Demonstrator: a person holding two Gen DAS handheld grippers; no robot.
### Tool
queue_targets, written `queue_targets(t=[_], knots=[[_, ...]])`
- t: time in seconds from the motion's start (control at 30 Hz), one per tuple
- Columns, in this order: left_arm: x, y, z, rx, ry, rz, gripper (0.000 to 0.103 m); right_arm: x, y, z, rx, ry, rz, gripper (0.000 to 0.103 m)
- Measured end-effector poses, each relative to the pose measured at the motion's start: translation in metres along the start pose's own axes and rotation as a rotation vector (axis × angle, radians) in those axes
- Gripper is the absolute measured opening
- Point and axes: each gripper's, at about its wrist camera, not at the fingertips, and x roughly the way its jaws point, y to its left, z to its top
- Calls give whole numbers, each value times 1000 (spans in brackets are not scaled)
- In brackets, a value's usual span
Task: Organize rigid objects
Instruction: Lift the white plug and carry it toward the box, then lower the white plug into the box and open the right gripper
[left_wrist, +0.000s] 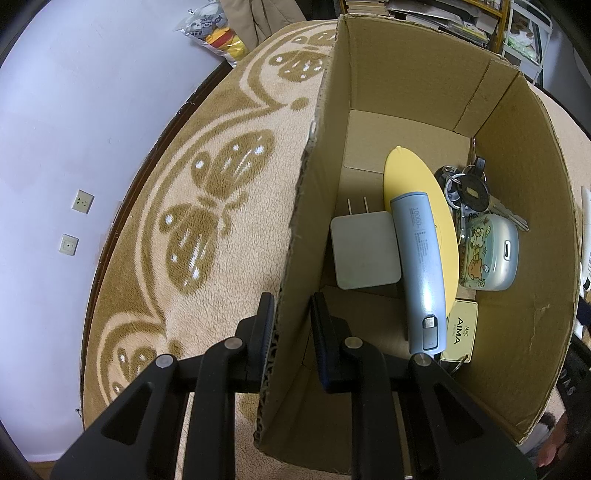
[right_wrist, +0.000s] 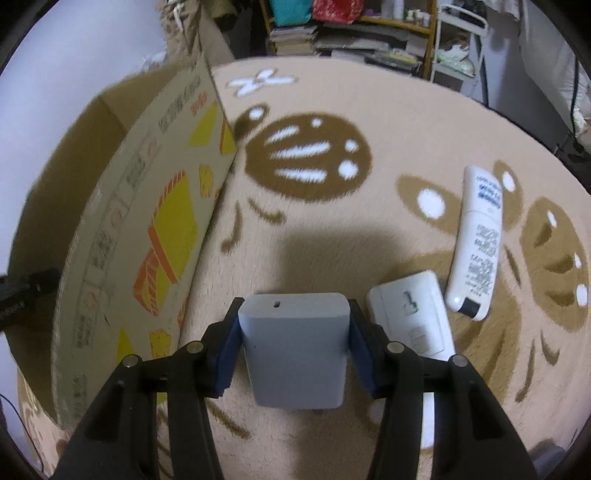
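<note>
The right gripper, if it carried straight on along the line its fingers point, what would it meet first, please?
Probably the rug. The right gripper is shut on a grey block and points steeply down at bare pile beyond it. The box stands to its left, the white case to its right; depth is unclear.

A beige plush rug (right_wrist: 369, 122) with brown butterfly patterns carries an open cardboard box (right_wrist: 159, 206) at the frame's left, plus a white tube (right_wrist: 476, 240) and a white flat device (right_wrist: 413, 314) lying side by side at lower right.
</note>
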Motion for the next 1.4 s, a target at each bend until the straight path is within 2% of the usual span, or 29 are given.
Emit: queue_targets(t=[0.47, 0.8, 1.07, 1.33, 1.4], knots=[[0, 0, 0, 1, 0, 0, 19, -61, 22, 25, -18, -223, 39, 56], [1, 0, -1, -1, 1, -1, 19, -80, 41, 36, -42, -348, 94, 56], [1, 0, -1, -2, 1, -2, 19, -80, 66, 38, -98, -401, 157, 56], [1, 0, -1, -4, 2, -4, 19, -69, 74, 39, -86, -410, 211, 56], [2, 0, -1, -4, 3, -3, 19, -68, 76, 39, -92, -422, 202, 56]])
